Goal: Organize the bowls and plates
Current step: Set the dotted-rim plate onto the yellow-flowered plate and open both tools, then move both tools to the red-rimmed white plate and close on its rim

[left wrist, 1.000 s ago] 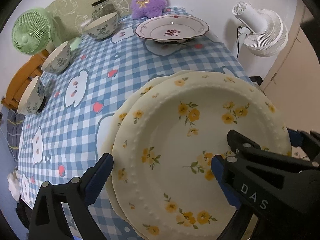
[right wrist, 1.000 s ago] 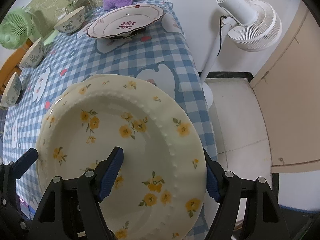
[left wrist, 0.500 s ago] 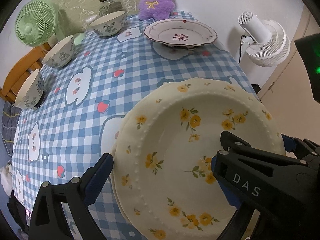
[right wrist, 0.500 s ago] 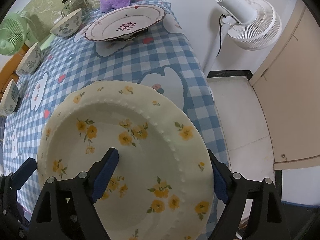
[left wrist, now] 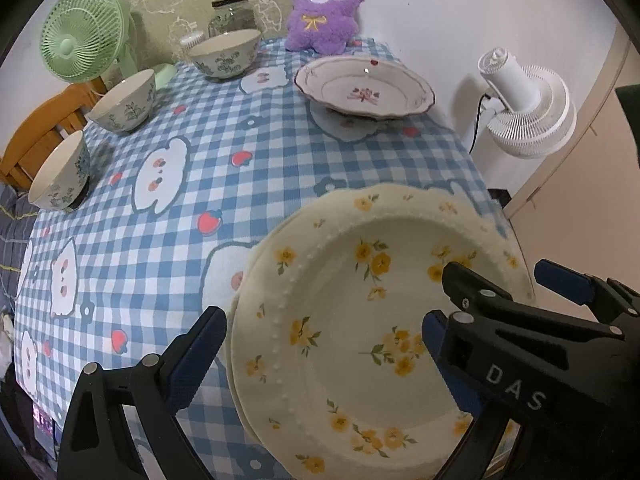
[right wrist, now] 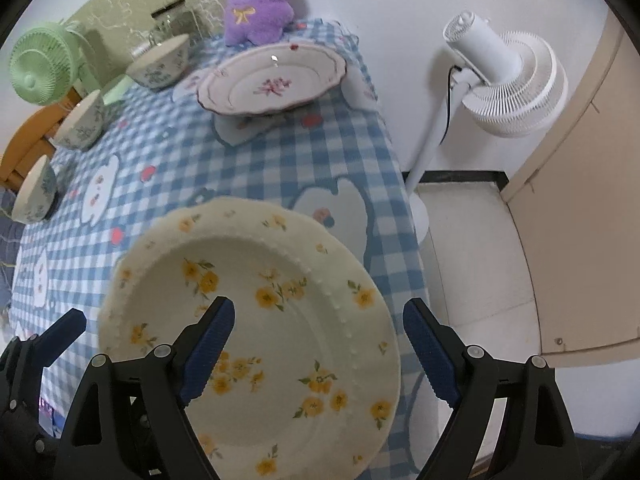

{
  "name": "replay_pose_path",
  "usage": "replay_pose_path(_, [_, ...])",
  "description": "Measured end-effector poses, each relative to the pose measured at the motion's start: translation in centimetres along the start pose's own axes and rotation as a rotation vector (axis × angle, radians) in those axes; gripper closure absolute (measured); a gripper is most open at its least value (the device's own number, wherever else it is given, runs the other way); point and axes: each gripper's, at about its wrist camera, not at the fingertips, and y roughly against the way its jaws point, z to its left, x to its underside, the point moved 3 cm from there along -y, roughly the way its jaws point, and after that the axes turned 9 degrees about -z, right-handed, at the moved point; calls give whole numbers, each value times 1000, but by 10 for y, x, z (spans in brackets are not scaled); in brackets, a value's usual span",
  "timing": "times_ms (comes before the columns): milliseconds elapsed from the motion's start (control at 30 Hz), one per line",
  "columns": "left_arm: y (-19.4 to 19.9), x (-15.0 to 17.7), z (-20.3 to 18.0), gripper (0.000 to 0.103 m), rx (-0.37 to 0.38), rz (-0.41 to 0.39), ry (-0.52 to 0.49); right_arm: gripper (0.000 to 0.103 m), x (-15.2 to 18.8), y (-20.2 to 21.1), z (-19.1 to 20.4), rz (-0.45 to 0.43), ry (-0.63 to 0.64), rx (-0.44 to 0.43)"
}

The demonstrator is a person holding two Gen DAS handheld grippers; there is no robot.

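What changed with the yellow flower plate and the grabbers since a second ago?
The right gripper opened a little wider around the rim of the top yellow-flower plate and lifted slightly, so the plate looks smaller. The left gripper stayed open astride the opposite rim. The plate stayed on the plate beneath; the three bowls and pink-flower plate did not move.

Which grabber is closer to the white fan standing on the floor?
The right gripper. It hangs over the flowered plate's edge on the side where the white fan stands. The left gripper is at the plate's other edge, farther from the fan.
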Motion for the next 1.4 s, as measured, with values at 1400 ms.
replay_pose_path(1400, [135, -78, 63, 4, 54, -293, -34, 14, -69, 156, 73, -317, -36, 62])
